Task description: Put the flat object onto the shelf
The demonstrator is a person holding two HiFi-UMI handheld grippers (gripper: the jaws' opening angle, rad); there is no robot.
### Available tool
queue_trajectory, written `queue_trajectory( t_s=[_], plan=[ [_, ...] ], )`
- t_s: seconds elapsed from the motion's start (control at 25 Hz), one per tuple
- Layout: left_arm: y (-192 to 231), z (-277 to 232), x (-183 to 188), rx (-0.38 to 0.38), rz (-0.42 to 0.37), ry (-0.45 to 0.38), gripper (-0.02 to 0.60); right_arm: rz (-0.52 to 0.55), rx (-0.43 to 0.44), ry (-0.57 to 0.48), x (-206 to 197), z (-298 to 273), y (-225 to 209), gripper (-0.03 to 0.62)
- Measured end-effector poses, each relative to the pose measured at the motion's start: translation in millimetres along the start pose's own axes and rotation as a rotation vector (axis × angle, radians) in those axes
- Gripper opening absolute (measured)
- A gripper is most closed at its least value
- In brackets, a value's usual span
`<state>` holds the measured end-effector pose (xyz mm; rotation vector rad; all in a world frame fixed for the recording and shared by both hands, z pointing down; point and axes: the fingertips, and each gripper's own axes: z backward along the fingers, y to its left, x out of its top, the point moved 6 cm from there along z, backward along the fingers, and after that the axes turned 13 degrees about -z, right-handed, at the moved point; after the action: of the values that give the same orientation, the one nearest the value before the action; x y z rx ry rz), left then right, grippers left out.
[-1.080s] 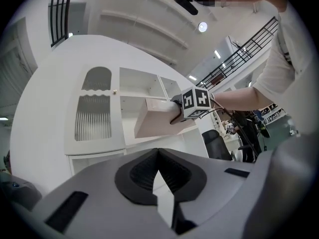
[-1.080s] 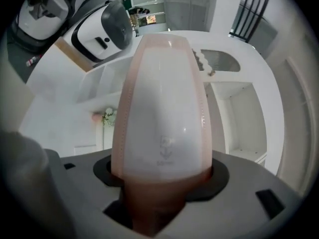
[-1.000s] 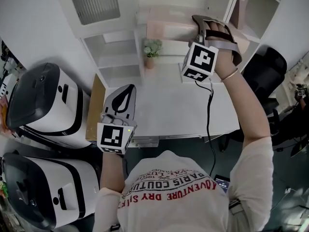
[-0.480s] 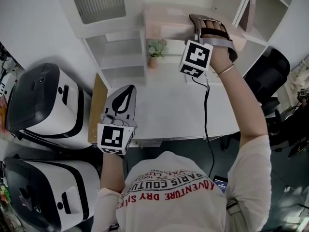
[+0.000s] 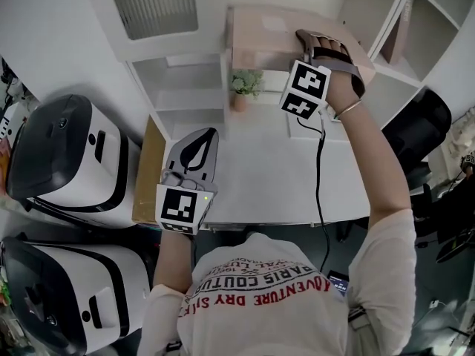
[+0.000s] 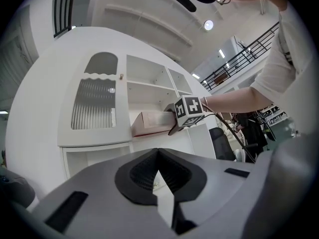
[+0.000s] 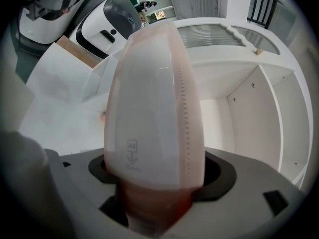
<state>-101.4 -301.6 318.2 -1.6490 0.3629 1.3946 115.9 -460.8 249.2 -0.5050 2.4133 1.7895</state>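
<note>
At the front edge of the shelf, the pink flat object is pinched at one end by the right gripper, whose jaws have just been easing apart. The left gripper hangs pressed together, empty. If the grip loosens before the object rests fully on the shelf, it could tip off.

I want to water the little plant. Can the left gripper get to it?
Probably yes. The left gripper is empty, jaws together, and only bare white desk lies between it and the potted plant; nothing stands in the way.
</note>
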Motion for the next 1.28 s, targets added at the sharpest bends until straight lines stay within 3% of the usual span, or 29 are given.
queue_trajectory(
  t_s=[0.52, 0.8, 0.96, 1.28],
  plan=[
    [13, -45, -2, 0.059, -0.017, 0.027, 0.011, -0.053, 0.128, -0.056, 11, -51, -10, 0.423],
    [22, -52, -9, 0.104, -0.020, 0.042, 0.011, -0.065, 0.120, -0.098, 19, -72, -17, 0.444],
    [28, -53, -14, 0.126, -0.014, 0.048, 0.011, -0.019, 0.114, -0.112, 25, -84, -14, 0.469],
    [34, -48, -20, 0.150, -0.011, 0.065, 0.011, -0.007, 0.138, -0.029, 26, -96, -13, 0.502]
  ],
)
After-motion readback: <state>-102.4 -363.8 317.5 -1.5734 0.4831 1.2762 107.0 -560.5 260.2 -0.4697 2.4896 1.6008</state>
